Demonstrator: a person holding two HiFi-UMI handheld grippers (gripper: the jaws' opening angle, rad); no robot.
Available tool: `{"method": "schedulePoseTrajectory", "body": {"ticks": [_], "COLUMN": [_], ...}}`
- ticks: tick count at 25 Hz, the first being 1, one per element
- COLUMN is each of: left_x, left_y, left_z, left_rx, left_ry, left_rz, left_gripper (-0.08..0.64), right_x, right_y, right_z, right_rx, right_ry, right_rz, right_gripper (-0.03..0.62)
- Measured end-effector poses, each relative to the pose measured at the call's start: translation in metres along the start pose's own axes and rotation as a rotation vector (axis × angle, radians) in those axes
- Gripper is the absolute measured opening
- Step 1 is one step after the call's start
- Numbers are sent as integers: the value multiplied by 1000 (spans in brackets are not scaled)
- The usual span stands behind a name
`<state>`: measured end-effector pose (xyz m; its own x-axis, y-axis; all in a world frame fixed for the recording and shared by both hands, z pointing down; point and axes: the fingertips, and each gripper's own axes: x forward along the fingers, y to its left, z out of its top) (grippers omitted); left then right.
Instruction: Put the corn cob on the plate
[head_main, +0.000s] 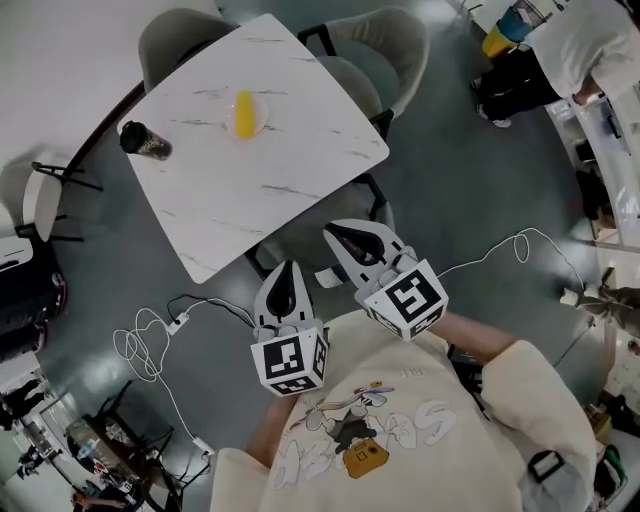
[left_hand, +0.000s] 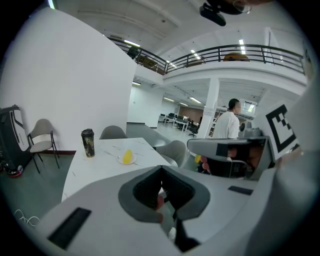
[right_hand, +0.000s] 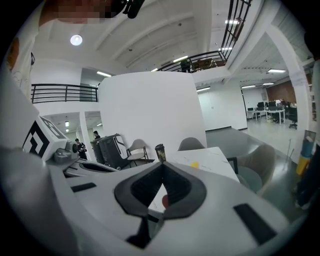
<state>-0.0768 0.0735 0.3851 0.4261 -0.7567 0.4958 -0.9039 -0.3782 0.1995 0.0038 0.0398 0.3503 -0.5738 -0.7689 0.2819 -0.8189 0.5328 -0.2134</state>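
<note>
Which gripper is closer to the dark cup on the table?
Left. The left gripper hangs off the near edge of the table, below-right of the dark cup in the head view; the right gripper sits farther right.

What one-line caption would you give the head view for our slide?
The corn cob on its plate on the marble table beside a tumbler; left gripper and right gripper shut, empty.
</note>
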Motion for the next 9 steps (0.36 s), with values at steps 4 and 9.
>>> {"method": "schedulePoseTrajectory", "body": {"ticks": [4, 9], "left_x": [0, -4], "left_y": [-1, -5], "left_z": [6, 0], "left_rx": [-1, -14], "left_ry": [-10, -2], "left_rz": [-6, -26], "left_gripper": [5, 5], "right_x": [0, -6], "right_y": [3, 10], "right_z": [5, 4], "right_rx": [-13, -38], "right_ry": [-2, 3], "right_rz": [-5, -14], "right_gripper": [6, 6]}}
